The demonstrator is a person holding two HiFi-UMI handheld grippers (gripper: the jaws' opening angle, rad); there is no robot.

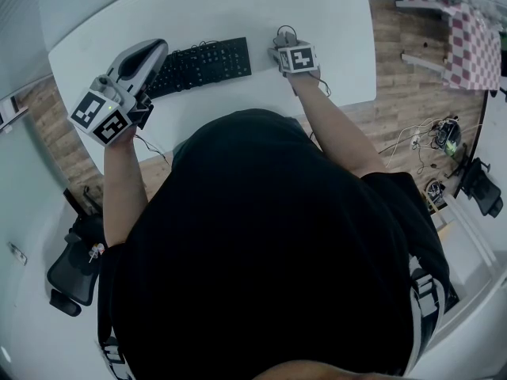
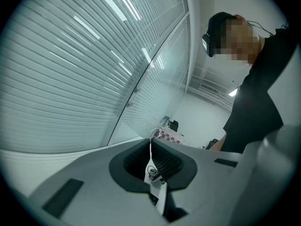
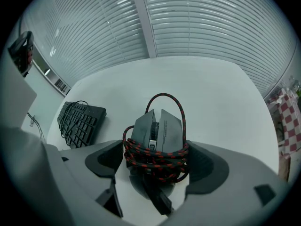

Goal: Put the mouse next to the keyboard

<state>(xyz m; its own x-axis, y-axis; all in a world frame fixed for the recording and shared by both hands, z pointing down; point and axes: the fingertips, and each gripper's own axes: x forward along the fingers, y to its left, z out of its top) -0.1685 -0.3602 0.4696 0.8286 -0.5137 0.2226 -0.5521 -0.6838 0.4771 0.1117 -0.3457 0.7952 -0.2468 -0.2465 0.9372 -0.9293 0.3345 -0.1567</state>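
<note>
The right hand-held gripper (image 3: 159,166) has its jaws closed onto the mouse (image 3: 157,126), pressing on the red-and-black braided cable (image 3: 155,155) wound round the mouse's waist rather than on the bare shell. The mouse sits to the right of the keyboard (image 1: 202,64), near that end of it with a strip of white desk (image 1: 238,10) between them; whether it rests on the desk or hangs just above it cannot be told. The left hand-held gripper (image 2: 150,152) is to the left of the keyboard, raised and turned away from it, its jaws pressed together with nothing in them. The placing looks close to done, so the main risk lies in the release. One loop of cable stands loose above the mouse, and the coils bulge against both jaws, so a coil could catch on a jaw as they part and drag the mouse askew or away from the keyboard. The grip on soft windings could also let the mouse twist if it is moved further.
</note>
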